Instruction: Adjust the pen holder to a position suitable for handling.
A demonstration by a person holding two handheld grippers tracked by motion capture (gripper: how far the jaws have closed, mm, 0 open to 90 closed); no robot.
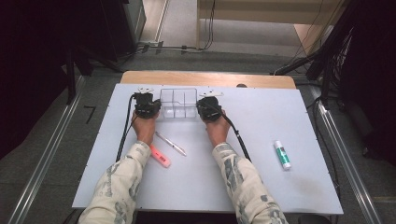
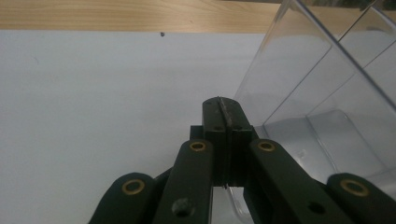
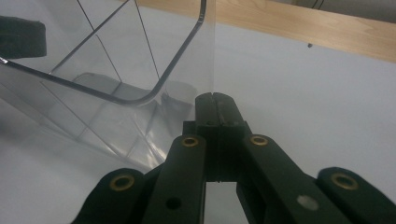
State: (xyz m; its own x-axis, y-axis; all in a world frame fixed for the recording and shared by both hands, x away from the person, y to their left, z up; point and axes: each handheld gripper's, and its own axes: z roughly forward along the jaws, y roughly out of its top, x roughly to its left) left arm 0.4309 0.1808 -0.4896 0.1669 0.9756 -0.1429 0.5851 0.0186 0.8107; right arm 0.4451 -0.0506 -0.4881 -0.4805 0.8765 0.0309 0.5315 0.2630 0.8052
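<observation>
Patterned sleeves enter from the bottom of the high view, each hand carrying a claw up to a clear divided tray (image 1: pixel 178 103) near the far edge of the white table (image 1: pixel 261 186). Left claw (image 1: pixel 146 108) sits at the tray's left end, right claw (image 1: pixel 208 110) at its right end; both are closed, each pinching an end wall of the tray. Behind the hands lie a pink marker (image 1: pixel 160 156), a silver pen (image 1: pixel 171 143) and, well apart, a glue stick (image 1: pixel 282 154)
</observation>
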